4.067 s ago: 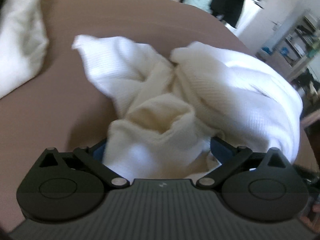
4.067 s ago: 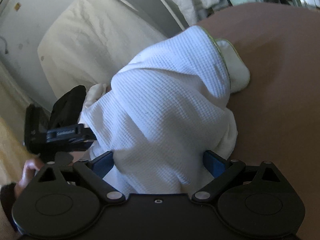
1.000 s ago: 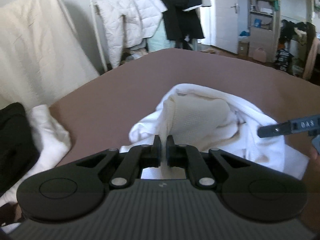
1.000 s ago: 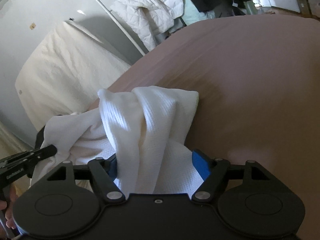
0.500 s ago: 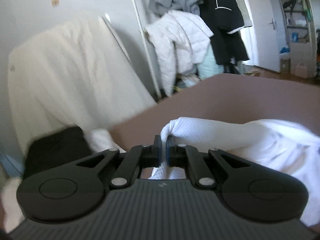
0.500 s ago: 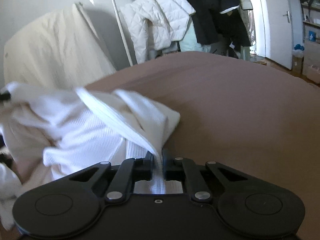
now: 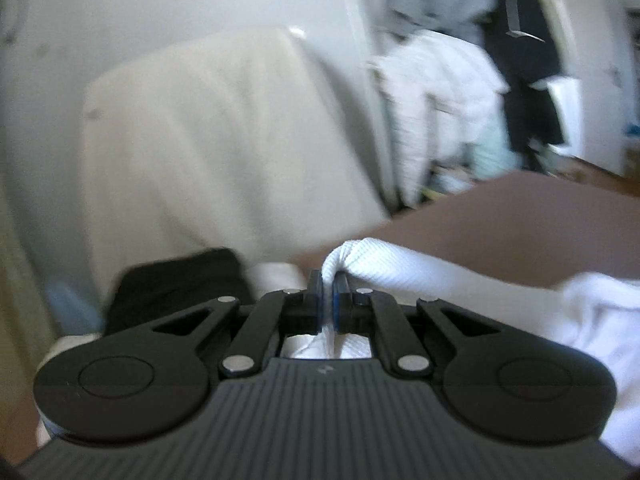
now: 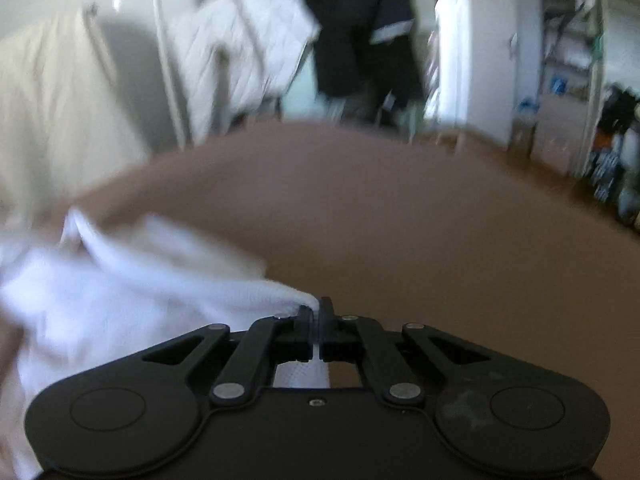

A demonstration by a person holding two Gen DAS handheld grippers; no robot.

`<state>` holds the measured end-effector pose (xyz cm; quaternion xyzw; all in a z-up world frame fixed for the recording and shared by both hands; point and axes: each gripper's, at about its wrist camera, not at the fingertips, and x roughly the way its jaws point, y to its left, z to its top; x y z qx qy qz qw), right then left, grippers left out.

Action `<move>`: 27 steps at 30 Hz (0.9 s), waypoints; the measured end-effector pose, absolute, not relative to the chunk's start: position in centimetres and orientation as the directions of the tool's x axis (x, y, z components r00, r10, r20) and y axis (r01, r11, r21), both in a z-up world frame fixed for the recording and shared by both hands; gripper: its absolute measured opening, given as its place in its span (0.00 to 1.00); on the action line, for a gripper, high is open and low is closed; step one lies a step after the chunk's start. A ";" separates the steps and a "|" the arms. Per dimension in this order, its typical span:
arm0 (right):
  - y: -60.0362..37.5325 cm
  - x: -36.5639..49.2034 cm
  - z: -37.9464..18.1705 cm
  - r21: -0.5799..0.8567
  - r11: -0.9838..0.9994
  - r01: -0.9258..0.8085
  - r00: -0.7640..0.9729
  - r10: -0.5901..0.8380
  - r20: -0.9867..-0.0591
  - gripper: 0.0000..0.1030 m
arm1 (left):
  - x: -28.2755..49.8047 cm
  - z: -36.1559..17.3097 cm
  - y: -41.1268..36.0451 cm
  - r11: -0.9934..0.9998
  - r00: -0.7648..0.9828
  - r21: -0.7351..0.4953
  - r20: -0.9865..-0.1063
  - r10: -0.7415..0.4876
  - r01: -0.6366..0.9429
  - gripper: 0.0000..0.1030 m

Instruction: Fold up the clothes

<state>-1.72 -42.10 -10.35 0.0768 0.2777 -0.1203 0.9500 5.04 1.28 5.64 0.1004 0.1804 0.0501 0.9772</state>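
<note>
Pinching soft, light white garment (image 7: pixel 420 276) edges, left gripper (image 7: pixel 328 296) and right gripper (image 8: pixel 315 322) clamp shut; corners suit gripping, cloth sags.

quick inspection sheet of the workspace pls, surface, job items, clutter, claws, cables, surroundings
surface: brown bed cover, mostly bare.
job's things: white waffle-knit garment, bunched, lifted at two ends.
clutter: black folded cloth and more white cloth beside it, left of the left claw.
grippers: left claw shut on a garment fold; right claw has just closed on another edge.
cables: nothing seen.
surroundings: cream mattress leaning on the wall; white quilted jacket and dark coat hanging; white door; cluttered shelves at right.
</note>
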 end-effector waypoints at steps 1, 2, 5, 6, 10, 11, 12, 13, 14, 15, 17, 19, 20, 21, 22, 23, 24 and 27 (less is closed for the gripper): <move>-42.6 -1.1 -8.4 0.069 0.963 0.262 0.830 -0.188 -0.526 0.02 | 5.3 6.0 2.4 0.974 0.932 0.208 -0.329 0.155 -0.088 0.05; -43.1 -0.5 -6.5 0.059 0.966 0.253 0.842 -0.190 -0.505 0.02 | 5.6 6.3 3.5 0.978 0.932 0.186 -0.326 0.156 -0.099 0.05; -43.9 2.7 -1.0 -0.019 0.978 0.206 0.867 -0.191 -0.461 0.01 | 7.3 7.3 6.8 0.989 0.931 0.076 -0.335 0.146 -0.128 0.05; -43.9 4.3 0.7 -0.065 0.980 0.187 0.870 -0.196 -0.453 0.01 | 7.8 7.6 7.7 0.988 0.935 0.053 -0.320 0.154 -0.145 0.05; -41.5 8.7 7.0 -0.206 0.964 0.168 0.918 -0.229 -0.323 0.00 | 8.8 8.1 9.1 0.975 0.959 0.048 -0.179 0.221 -0.216 0.05; -40.8 9.6 7.7 -0.214 0.958 0.190 0.925 -0.247 -0.287 0.01 | 8.8 8.0 9.3 0.972 0.960 0.039 -0.153 0.233 -0.230 0.07; -40.2 10.5 7.9 -0.217 0.951 0.219 0.927 -0.272 -0.257 0.02 | 8.8 7.9 9.5 0.969 0.959 0.026 -0.138 0.247 -0.246 0.11; -39.7 11.3 8.2 -0.219 0.944 0.248 0.927 -0.296 -0.228 0.08 | 9.2 7.7 9.7 0.966 0.953 0.014 -0.161 0.255 -0.257 0.14; -39.1 12.2 8.4 -0.220 0.935 0.277 0.926 -0.321 -0.198 0.36 | 10.1 7.1 9.6 0.972 0.947 0.019 -0.220 0.233 -0.235 0.15; -38.6 13.0 7.6 -0.226 0.935 0.274 0.915 -0.326 -0.238 0.47 | 10.9 6.5 9.6 0.977 0.937 0.022 -0.278 0.211 -0.213 0.16; -37.5 14.1 4.6 -0.247 0.942 0.226 0.871 -0.309 -0.383 0.56 | 12.8 4.6 8.9 0.980 0.886 0.089 -0.418 0.201 -0.180 0.19; -35.8 13.0 0.2 -0.298 0.939 0.174 0.829 -0.303 -0.470 0.56 | 14.6 2.1 7.5 0.954 0.814 0.236 -0.508 0.282 -0.183 0.20; -34.9 11.7 -2.3 -0.319 0.937 0.140 0.806 -0.295 -0.513 0.57 | 15.3 1.0 6.8 0.937 0.781 0.300 -0.537 0.320 -0.177 0.20; -34.1 10.3 -4.6 -0.326 0.940 0.101 0.783 -0.278 -0.557 0.57 | 15.6 0.3 6.1 0.925 0.767 0.340 -0.543 0.341 -0.170 0.20; -33.6 8.5 -6.6 -0.300 0.951 0.071 0.767 -0.244 -0.594 0.57 | 15.9 -0.4 5.5 0.911 0.754 0.380 -0.548 0.362 -0.162 0.20; -33.2 6.5 -8.5 -0.259 0.965 0.046 0.753 -0.204 -0.626 0.57 | 16.1 -0.9 4.9 0.902 0.745 0.404 -0.552 0.373 -0.153 0.23; -32.9 4.5 -10.3 -0.216 0.976 0.022 0.737 -0.162 -0.656 0.57 | 16.1 -1.1 4.6 0.909 0.747 0.390 -0.560 0.358 -0.144 0.27; -32.4 -1.5 -14.6 -0.061 0.998 -0.019 0.713 -0.030 -0.701 0.57 | 14.3 -2.2 3.4 0.959 0.753 0.278 -0.617 0.228 -0.062 0.39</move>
